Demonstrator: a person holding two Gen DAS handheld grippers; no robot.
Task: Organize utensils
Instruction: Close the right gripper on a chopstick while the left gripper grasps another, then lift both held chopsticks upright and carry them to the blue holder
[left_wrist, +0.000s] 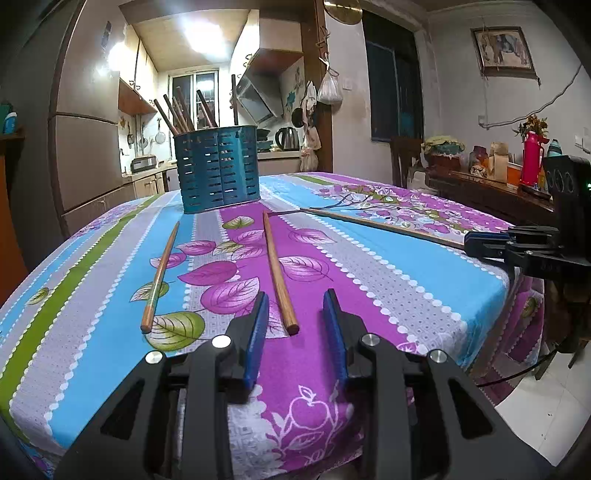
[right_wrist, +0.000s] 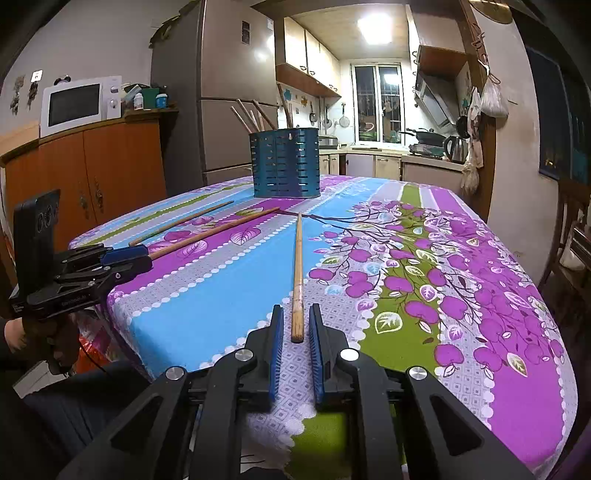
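A teal slotted utensil holder (left_wrist: 218, 170) stands at the table's far side with several chopsticks in it; it also shows in the right wrist view (right_wrist: 285, 168). Three loose wooden chopsticks lie on the cloth. My left gripper (left_wrist: 295, 308) is open, its jaws on either side of the near end of the middle chopstick (left_wrist: 279, 269). Another chopstick (left_wrist: 160, 273) lies to its left. My right gripper (right_wrist: 296, 323) is open, its jaws on either side of the near end of the third chopstick (right_wrist: 297, 273), not clamped.
The table carries a flowered purple, blue and green cloth (right_wrist: 424, 280). Its near edge runs just under both grippers. A sideboard with bottles (left_wrist: 517, 173) stands at the right. A cabinet with a microwave (right_wrist: 79, 105) stands at the left. The kitchen lies behind.
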